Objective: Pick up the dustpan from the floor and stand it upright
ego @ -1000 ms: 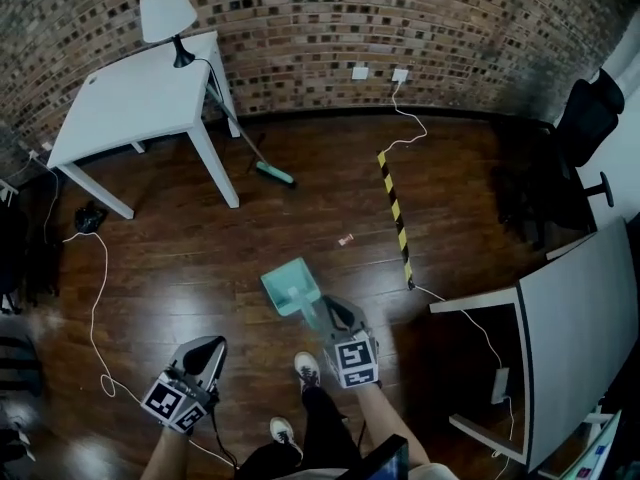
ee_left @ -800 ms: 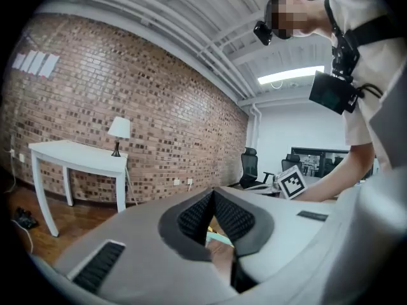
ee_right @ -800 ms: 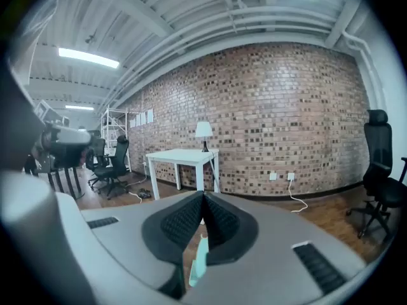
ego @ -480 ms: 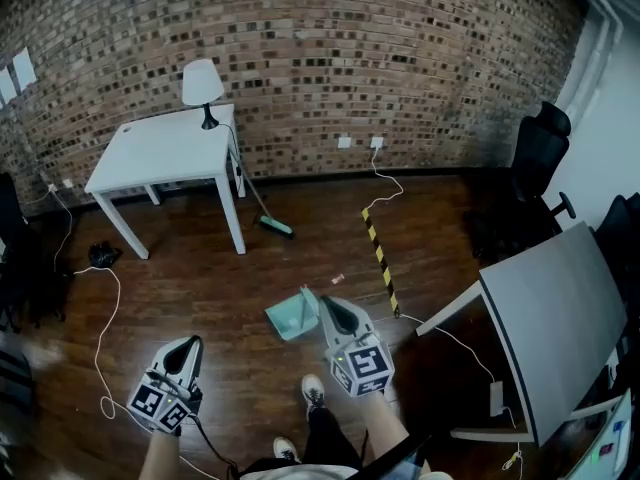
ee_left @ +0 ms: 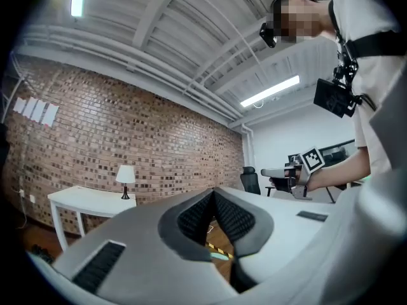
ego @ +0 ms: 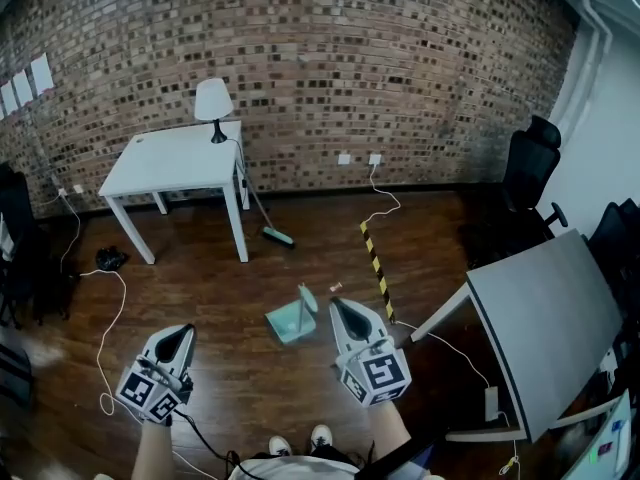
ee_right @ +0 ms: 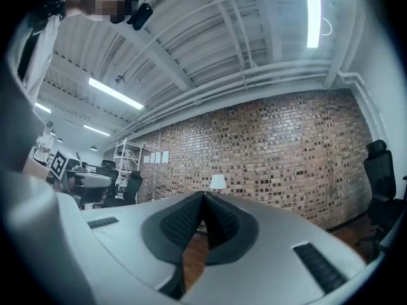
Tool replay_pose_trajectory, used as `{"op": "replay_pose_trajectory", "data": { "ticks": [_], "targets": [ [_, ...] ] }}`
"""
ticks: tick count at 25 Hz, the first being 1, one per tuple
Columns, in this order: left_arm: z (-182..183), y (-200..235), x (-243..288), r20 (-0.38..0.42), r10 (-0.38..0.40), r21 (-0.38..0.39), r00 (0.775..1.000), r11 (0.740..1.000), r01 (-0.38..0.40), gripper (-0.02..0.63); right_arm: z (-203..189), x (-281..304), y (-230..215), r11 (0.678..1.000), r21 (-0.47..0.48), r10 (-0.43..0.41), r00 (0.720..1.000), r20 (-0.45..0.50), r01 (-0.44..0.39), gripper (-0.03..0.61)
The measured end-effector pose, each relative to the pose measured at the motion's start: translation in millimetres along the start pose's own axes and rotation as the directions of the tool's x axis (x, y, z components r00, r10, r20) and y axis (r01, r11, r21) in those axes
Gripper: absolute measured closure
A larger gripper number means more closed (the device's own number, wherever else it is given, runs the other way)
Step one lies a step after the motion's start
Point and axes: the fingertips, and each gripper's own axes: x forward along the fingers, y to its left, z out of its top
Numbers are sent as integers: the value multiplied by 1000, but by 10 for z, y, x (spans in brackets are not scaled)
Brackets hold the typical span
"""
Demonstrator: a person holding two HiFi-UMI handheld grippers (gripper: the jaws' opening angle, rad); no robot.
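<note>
Looking down in the head view: teal dustpan (ego: 291, 320) sits on the floor (ego: 200, 268), handle apparently up, just left of the right gripper (ego: 336, 305) and well right of the left gripper (ego: 186, 330). It looks free of both, so the task seems done. Left gripper view: pads (ee_left: 191, 218) pressed together at the tips, nothing between. Right gripper view: pads (ee_right: 181, 224) likewise closed, empty.

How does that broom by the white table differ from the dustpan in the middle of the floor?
The broom has a long thin handle; the dustpan has a short one. The broom appears to lean against the white table near the brick wall; the dustpan sits alone in the open, closer to the person. The broom's head is a narrow strip; the dustpan is a wide scoop. Both are teal and rest on the wooden floor.
</note>
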Motion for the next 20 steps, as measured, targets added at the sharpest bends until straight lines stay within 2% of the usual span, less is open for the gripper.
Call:
{"op": "replay_pose_trajectory", "data": {
  "ticks": [11, 20],
  "targets": [
    [357, -380, 242, 71, 15, 66, 997, 998, -19, 623, 301, -414, -341, 999, -36, -31, 999, 37, 32, 598],
    [540, -495, 188, 107, -7, 95, 994, 996, -3, 623, 438, -458, -255, 999, -41, -20, 998, 64, 22, 598]
  ]
}}
